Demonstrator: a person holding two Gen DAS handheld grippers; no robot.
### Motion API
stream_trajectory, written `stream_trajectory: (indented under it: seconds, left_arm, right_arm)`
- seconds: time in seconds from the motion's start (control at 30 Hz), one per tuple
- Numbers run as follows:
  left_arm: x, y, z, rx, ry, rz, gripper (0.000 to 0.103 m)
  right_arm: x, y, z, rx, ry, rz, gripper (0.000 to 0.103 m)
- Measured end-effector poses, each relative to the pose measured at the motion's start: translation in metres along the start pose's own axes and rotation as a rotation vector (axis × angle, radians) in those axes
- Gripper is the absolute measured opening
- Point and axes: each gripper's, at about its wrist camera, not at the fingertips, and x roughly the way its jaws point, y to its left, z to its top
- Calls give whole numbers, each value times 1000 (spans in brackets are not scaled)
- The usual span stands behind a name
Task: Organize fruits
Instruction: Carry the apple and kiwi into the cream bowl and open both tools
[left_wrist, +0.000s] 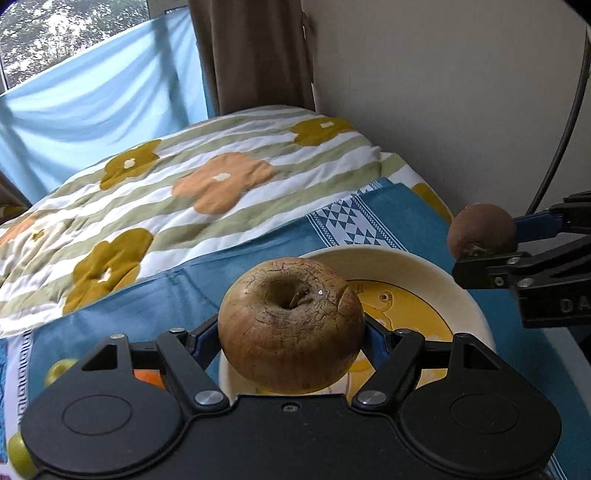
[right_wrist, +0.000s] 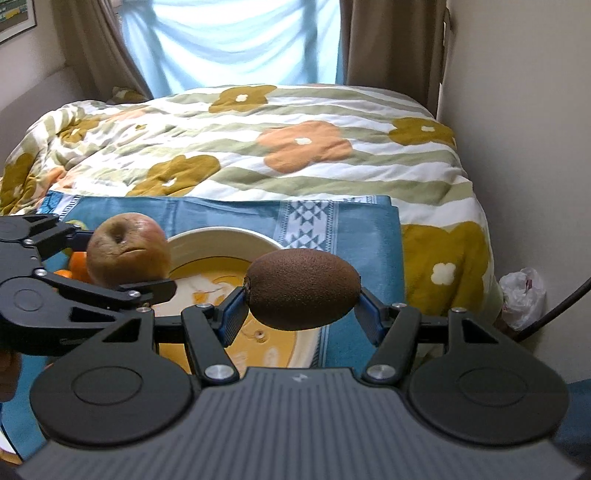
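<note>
My left gripper (left_wrist: 291, 332) is shut on a wrinkled brownish apple (left_wrist: 291, 343), held above the near left part of a cream bowl (left_wrist: 436, 273) with a yellow inside. The apple also shows in the right wrist view (right_wrist: 127, 251). My right gripper (right_wrist: 301, 306) is shut on a brown kiwi (right_wrist: 303, 288), held over the right side of the bowl (right_wrist: 221, 236). In the left wrist view the kiwi (left_wrist: 482, 230) hangs beyond the bowl's right rim.
The bowl stands on a blue cloth (left_wrist: 258, 266) on a bed with a flowered quilt (left_wrist: 203, 177). Oranges (right_wrist: 77, 267) and green fruits (left_wrist: 59, 371) lie left of the bowl. A wall (left_wrist: 443, 92) and a black cable (left_wrist: 569, 122) are at the right.
</note>
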Motion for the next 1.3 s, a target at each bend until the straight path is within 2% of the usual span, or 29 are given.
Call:
stream_trajectory:
  seconds: [0.2,0.37,0.4,0.5,0.7,0.87,1.3]
  left_arm:
    - [31,-14,8,48,33,-6,79]
    - [37,-18,8,71,54,-17,80]
    - [35,-19,8,80,39,-17,82]
    - [18,-19,10,116,-24,9,103]
    - [3,-8,2,92,4,26,103]
    - [-11,5,-11,38,24,51,103]
    - [-46,13,-38,-30,29,116,103]
  right_arm:
    - [14,-14,2,42,17,8,78]
    - [15,-21,2,64,24,20,78]
    - [14,-23,2,65,23,22,78]
    - [13,-25,2,71,22,26,78]
    - [14,-26,-1,58,29,49,78]
    - [17,-21,-1,2,32,72,78]
    - [44,26,-11,-295,40,102,78]
